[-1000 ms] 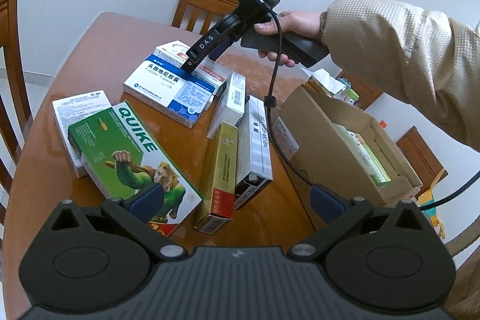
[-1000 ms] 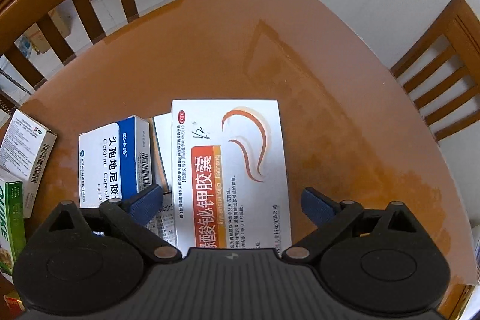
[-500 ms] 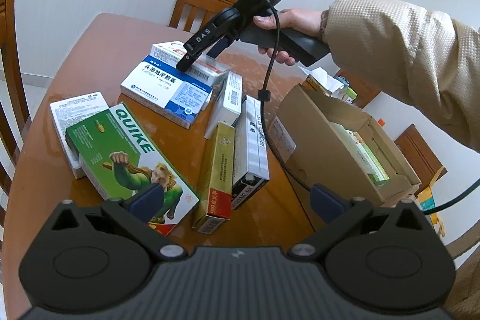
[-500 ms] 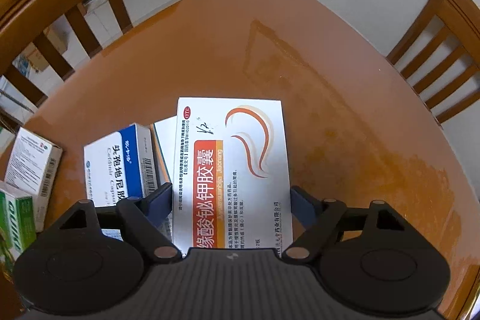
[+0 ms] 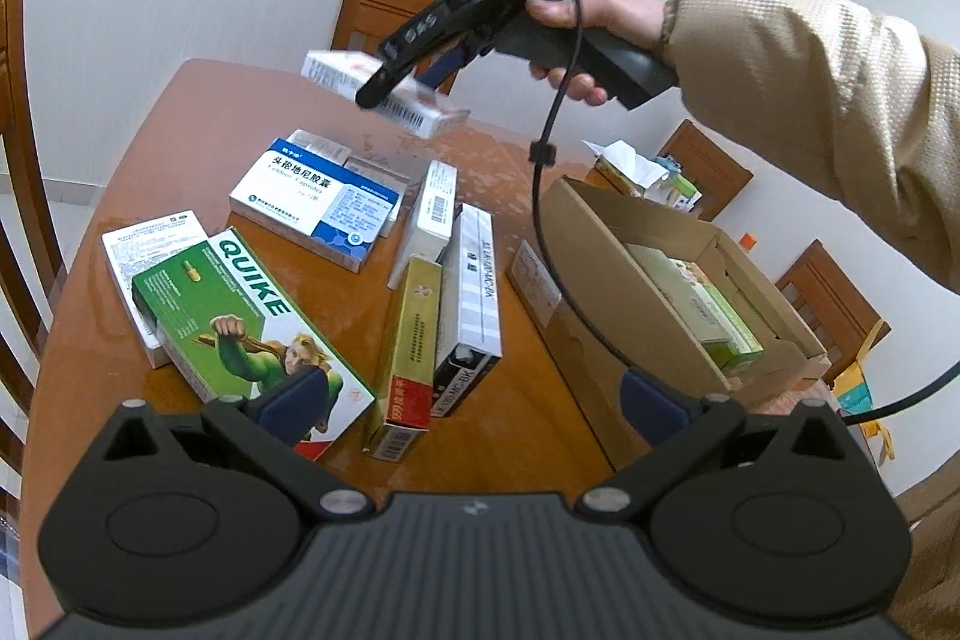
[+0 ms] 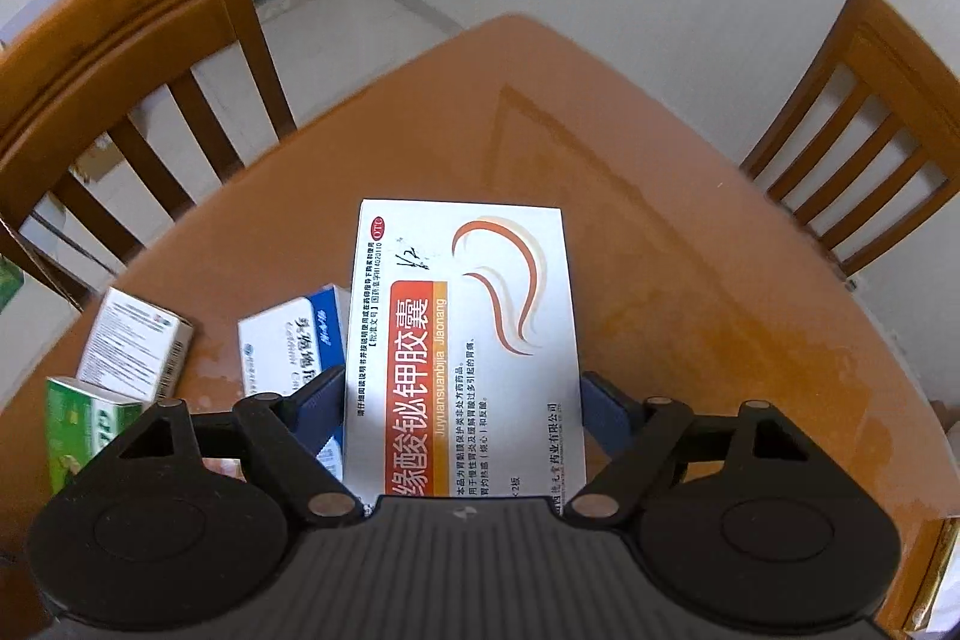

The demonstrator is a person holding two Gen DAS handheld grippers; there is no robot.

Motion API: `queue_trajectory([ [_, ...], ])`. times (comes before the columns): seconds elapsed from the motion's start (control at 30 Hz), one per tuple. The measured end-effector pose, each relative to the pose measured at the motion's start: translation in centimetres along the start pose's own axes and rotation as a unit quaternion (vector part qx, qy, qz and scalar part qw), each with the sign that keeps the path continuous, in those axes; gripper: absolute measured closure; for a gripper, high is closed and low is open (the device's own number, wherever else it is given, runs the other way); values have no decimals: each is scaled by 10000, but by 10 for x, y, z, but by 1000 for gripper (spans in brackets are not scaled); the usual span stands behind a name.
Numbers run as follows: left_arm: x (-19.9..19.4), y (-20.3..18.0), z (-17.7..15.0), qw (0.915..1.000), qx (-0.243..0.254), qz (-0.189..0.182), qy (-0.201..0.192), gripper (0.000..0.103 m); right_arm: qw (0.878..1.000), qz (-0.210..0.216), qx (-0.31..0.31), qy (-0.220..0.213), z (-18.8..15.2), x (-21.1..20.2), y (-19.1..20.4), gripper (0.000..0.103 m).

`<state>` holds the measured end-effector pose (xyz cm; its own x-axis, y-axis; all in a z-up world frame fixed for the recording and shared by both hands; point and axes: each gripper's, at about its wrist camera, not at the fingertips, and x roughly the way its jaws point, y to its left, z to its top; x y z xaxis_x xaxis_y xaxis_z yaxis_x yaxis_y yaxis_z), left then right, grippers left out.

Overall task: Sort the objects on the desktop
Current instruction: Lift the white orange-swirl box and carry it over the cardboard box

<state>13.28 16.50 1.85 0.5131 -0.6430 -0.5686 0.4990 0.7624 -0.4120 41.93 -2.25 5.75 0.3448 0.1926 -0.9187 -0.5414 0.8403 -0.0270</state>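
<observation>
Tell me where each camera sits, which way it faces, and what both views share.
Left wrist: sits behind the open left tool, looks across the table at scattered boxes and the cardboard box; shows the right hand, its sleeve, and the right tool.
Right wrist: sits behind the right tool, looks steeply down; shows the tool's fingers clamping the white box above the table.
Shared: the white box, blue-and-white box, green box.

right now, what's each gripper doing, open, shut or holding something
Left gripper: open, nothing between its fingers, above the boxes on the table.
Right gripper: shut on the white and orange medicine box, lifted clear of the table.
</observation>
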Motion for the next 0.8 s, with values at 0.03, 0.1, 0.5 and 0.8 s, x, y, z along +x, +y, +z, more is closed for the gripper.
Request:
queue_trajectory([
  [0.03, -1, -2, -1, 10000, 21, 3, -2, 0, 10000, 28, 45, -81, -1, -8, -1, 17],
  [0.1, -3, -5, -2, 10000, 61, 5, -4, 0, 9994, 143, 176, -258, -4, -25, 1, 17],
  [0.5, -13, -36, -1, 9991, 419, -52, -23, 0, 9771, 1065, 1682, -746, -58, -107, -24, 17],
  [0.8, 4, -79, 4, 9958, 825, -333, 214, 0, 9419, 1001, 2896, -1374, -167, -196, -88, 17],
])
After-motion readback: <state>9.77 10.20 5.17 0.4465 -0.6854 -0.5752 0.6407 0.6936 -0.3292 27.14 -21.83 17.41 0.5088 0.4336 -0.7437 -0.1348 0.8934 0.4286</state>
